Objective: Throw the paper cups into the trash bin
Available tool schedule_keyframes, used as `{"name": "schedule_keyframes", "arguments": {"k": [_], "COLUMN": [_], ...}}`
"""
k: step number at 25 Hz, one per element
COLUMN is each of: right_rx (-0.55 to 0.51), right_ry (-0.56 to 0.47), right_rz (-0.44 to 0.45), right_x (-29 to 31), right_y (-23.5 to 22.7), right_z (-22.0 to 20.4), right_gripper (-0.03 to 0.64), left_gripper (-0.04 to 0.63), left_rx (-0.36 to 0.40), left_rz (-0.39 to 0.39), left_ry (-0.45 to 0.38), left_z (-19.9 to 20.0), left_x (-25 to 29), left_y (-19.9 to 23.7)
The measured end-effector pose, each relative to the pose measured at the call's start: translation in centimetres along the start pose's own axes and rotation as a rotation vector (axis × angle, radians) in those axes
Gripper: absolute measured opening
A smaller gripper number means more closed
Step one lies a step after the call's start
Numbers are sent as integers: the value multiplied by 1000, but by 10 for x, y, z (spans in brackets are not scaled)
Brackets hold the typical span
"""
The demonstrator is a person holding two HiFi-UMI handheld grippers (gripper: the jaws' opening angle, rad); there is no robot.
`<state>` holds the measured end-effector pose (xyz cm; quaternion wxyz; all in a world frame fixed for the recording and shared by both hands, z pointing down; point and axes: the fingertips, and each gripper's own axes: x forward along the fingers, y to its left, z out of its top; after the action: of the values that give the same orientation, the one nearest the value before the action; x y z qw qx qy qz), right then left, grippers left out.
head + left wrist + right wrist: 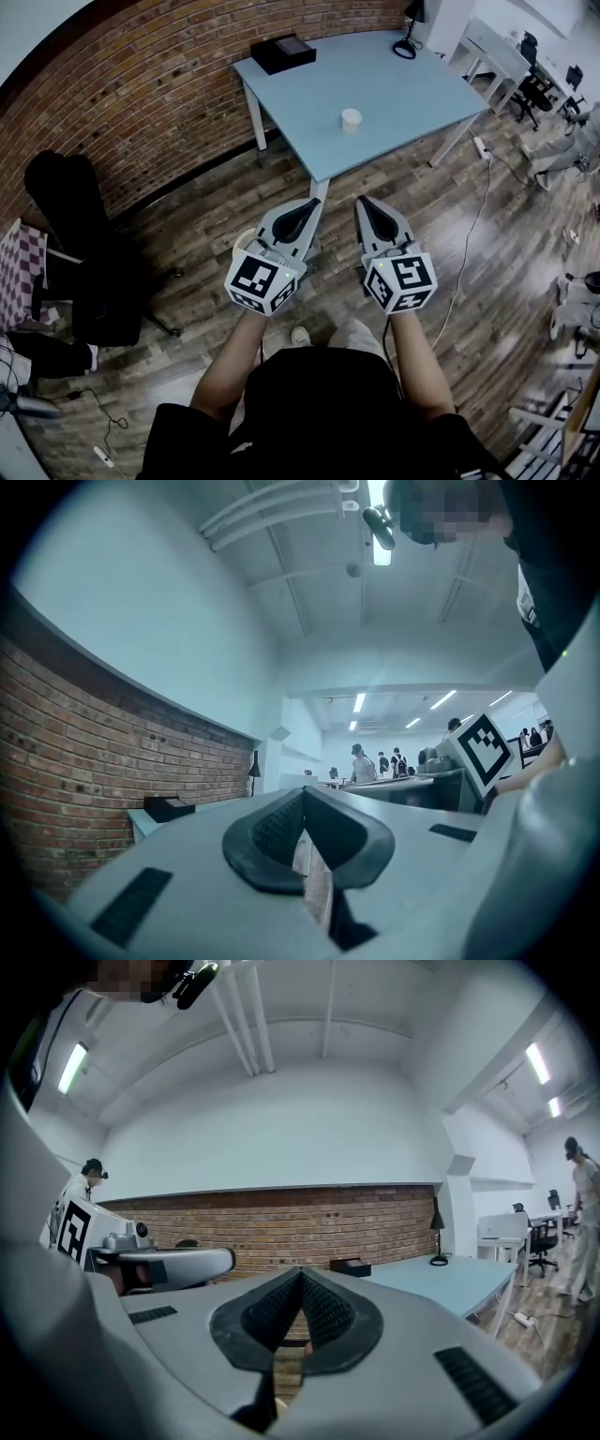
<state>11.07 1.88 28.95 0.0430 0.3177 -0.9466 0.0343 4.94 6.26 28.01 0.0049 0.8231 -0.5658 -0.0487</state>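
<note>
Looking down from the head view, a wood-plank floor (187,234) fills most of the frame, and a curved brick wall (141,84) sweeps across the upper left. A pale blue worktop (412,94) on white legs stands at upper centre, with its near corner pointing toward the middle of the frame. The paper cup (351,119) stands upright on it, alone, close to the near edge. It is well apart from a black box (282,52) at the far left corner and a black lamp (409,37) at the far edge.

The floor between the person and the worktop's near corner lies open. A dark chair (66,234) sits at the left edge. A cable (469,244) trails over the planks on the right. White desks (502,52) with office chairs crowd the upper right.

Both tools are held side by side at centre frame, above the floor and just short of the worktop's corner, tips aimed toward it. The left tool (315,201) has its jaws pressed together with nothing between them. The right tool (361,199) is likewise closed and empty. Neither touches anything, and the cup is well apart from both.
</note>
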Motion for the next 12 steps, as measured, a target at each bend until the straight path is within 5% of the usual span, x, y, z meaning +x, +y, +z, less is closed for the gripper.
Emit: {"name": "schedule_keyframes", "arguments": {"k": [12], "right_rx": [32], "right_ry": [-18], "right_rz": [29], "right_x": [33], "right_y": [-36], "right_z": [-2], "right_gripper": [5], "left_gripper": [9], "left_rx": [-16], "left_rz": [51], "left_ry": [35], "left_z": [-19], "left_x": [30], "left_y": [19]}}
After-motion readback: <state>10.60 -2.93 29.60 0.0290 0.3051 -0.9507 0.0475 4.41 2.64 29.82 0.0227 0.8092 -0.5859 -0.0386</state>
